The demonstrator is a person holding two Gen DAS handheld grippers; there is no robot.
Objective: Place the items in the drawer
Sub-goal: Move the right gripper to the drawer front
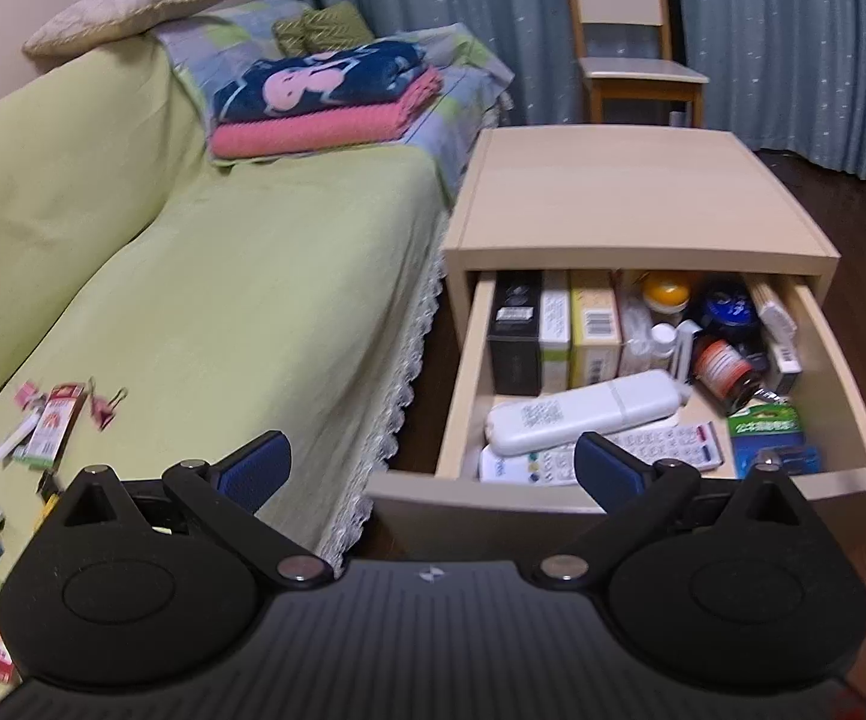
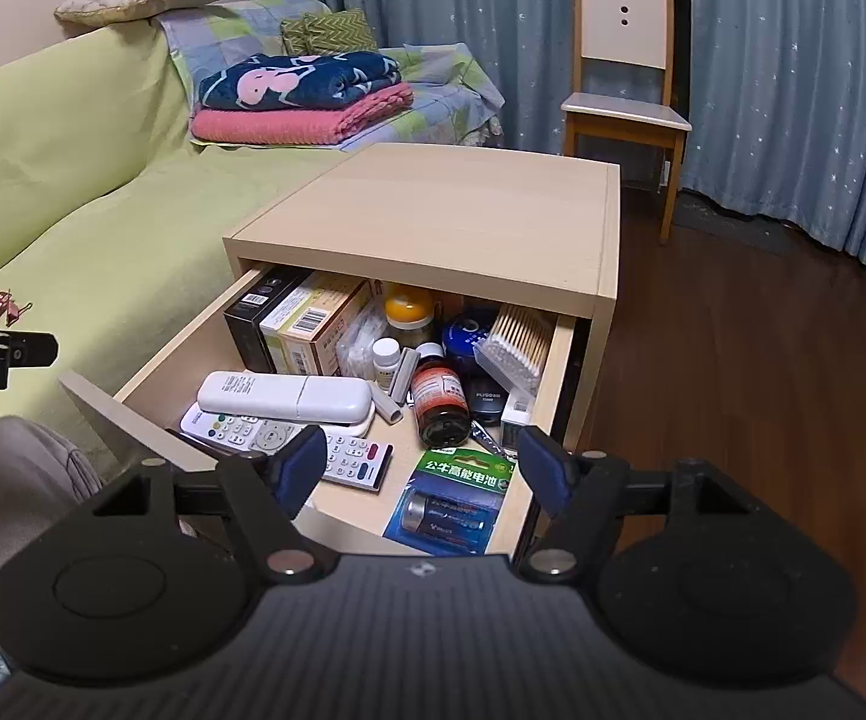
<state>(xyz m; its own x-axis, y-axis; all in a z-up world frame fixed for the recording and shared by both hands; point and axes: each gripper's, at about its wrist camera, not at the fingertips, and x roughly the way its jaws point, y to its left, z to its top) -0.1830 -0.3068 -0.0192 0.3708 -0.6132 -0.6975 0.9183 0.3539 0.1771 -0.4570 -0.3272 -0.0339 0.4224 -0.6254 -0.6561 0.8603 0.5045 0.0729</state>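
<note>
The drawer (image 1: 826,360) (image 2: 151,369) of a light wood bedside cabinet (image 1: 625,192) (image 2: 451,216) stands pulled out and is full: boxes, white remotes (image 1: 583,408) (image 2: 283,393), a brown bottle (image 2: 442,399), cotton swabs (image 2: 514,339) and a green battery pack (image 2: 454,498). On the green sofa cover at lower left lie loose small packets and pink binder clips (image 1: 103,405). My left gripper (image 1: 430,471) is open and holds nothing, in front of the drawer's left corner. My right gripper (image 2: 418,462) is open too, above the drawer's front right part.
A green-covered sofa (image 1: 241,312) (image 2: 103,228) runs along the cabinet's left, with folded blankets (image 1: 325,102) and a cushion. A wooden chair (image 2: 625,84) stands by blue curtains behind. Dark wood floor (image 2: 733,360) lies to the right. A person's knee (image 2: 13,480) shows at lower left.
</note>
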